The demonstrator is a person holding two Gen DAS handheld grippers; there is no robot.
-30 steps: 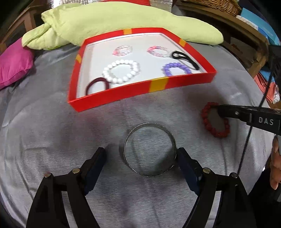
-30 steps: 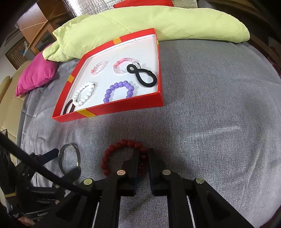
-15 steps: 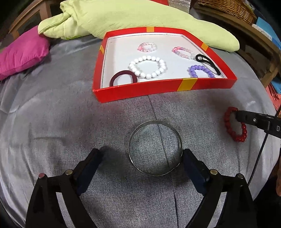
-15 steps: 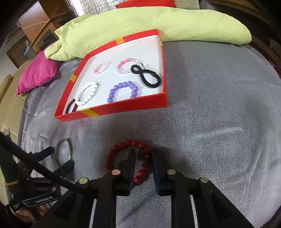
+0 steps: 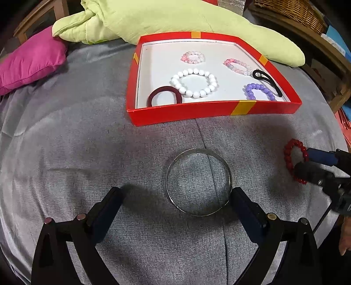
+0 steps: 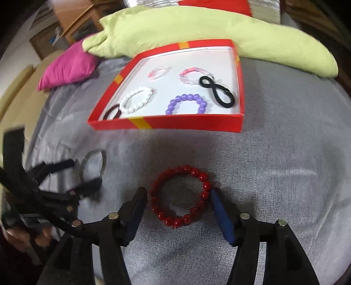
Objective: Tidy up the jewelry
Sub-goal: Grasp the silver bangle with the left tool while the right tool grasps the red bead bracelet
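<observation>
A silver bangle point(image 5: 198, 182) lies on the grey cloth. My left gripper point(image 5: 176, 195) is open, its right finger beside the bangle's right edge; the bangle also shows in the right wrist view point(image 6: 93, 163). A red bead bracelet point(image 6: 181, 196) lies flat on the cloth between the fingers of my right gripper point(image 6: 178, 196), which is open around it. The bracelet also shows in the left wrist view point(image 5: 295, 160). A red tray point(image 5: 197, 111) beyond holds a white bead bracelet point(image 5: 194, 82), a purple one point(image 5: 258, 91), two pink ones, a maroon hair tie point(image 5: 164, 96) and a black one point(image 5: 266, 81).
A lime green blanket point(image 5: 175, 19) lies behind the tray and a magenta cushion point(image 5: 28, 63) at the far left. A wicker basket point(image 5: 291, 11) and wooden furniture stand at the back right. The tray also shows in the right wrist view point(image 6: 175, 125).
My right gripper has opened from nearly shut on the red bracelet's rim to wide around the whole bracelet. My left gripper has pulled back and shifted left; the bangle stays put.
</observation>
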